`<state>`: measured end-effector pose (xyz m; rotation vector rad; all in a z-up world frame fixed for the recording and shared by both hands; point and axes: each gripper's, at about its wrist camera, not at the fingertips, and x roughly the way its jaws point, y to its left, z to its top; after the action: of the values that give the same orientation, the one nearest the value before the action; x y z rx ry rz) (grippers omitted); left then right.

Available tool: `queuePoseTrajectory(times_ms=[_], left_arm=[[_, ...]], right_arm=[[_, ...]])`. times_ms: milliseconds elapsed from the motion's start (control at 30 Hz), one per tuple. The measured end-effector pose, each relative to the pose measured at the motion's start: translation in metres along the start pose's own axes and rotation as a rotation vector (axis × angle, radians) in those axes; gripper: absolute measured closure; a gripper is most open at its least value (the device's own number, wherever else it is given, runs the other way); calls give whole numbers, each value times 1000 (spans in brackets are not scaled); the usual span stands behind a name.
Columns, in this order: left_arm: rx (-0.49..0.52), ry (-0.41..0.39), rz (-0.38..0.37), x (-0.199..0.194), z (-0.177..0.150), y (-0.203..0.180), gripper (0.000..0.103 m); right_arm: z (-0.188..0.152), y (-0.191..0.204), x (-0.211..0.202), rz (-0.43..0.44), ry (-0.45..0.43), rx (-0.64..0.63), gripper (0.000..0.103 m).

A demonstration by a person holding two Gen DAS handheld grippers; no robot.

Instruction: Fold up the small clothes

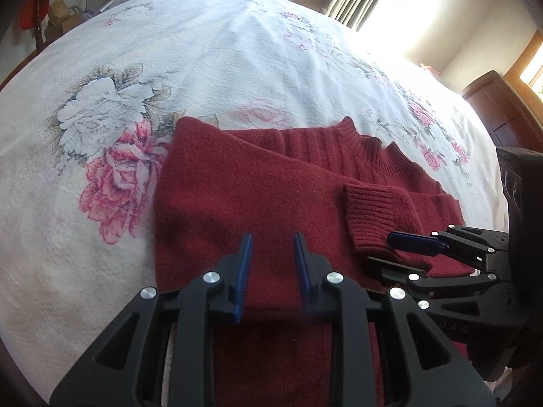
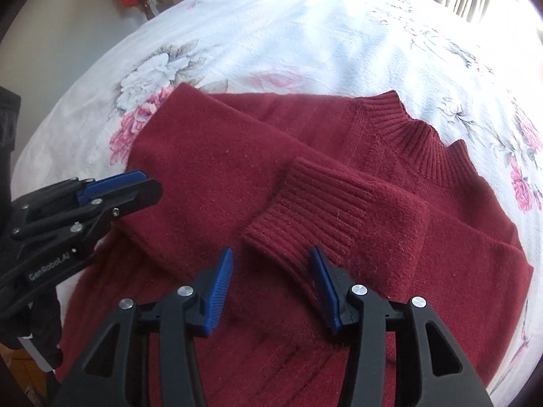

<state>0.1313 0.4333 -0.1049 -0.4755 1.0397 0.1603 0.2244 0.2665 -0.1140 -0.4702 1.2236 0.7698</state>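
Left wrist view: the sweater (image 1: 258,196) lies flat on the bedspread (image 1: 169,51), collar (image 1: 366,142) at the far edge, both sleeves already crossed over the chest. The left gripper (image 1: 273,271) hovers over the lower body of the knit with its jaws apart and nothing between them. The right gripper (image 1: 390,254) enters from the right, just beside the ribbed cuff (image 1: 370,217); its jaws are also parted, holding nothing.

Right wrist view: the right gripper (image 2: 271,288) is released, fingers straddling the near corner of the cuff (image 2: 305,210) without closing on it. The left gripper (image 2: 142,186) shows at the left edge, over the other folded sleeve.

Handling (judged from the weave): the sweater is soft, thick and limp, light enough for one pinch per side, and fuzzy rather than slippery. It will sag and drag the sleeves unless lifted evenly. Best hold is the hem, one gripper at each lower corner, pinching all layers before folding toward the collar.
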Motion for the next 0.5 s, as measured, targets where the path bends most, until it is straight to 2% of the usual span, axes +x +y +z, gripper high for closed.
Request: queuePoseTrajectory(times_ms=[67, 100, 133, 200, 367, 500], left_arm=[[-8, 30, 21, 14, -1, 6, 78], [-20, 39, 18, 19, -3, 10, 78], [-35, 43, 7, 23, -3, 14, 79], [-52, 40, -5, 26, -4, 18, 80], [-20, 35, 15, 26, -5, 14, 81], [-28, 34, 21, 26, -5, 14, 81]], right_arm=[[0, -1, 8, -31, 5, -6, 58], [-1, -4, 8, -31, 0, 3, 67], [0, -8, 7, -40, -6, 18, 83], [0, -19, 1, -9, -25, 64, 92], [-18, -68, -37, 135, -130, 260, 94], [-41, -108, -67, 146, -201, 377, 94]])
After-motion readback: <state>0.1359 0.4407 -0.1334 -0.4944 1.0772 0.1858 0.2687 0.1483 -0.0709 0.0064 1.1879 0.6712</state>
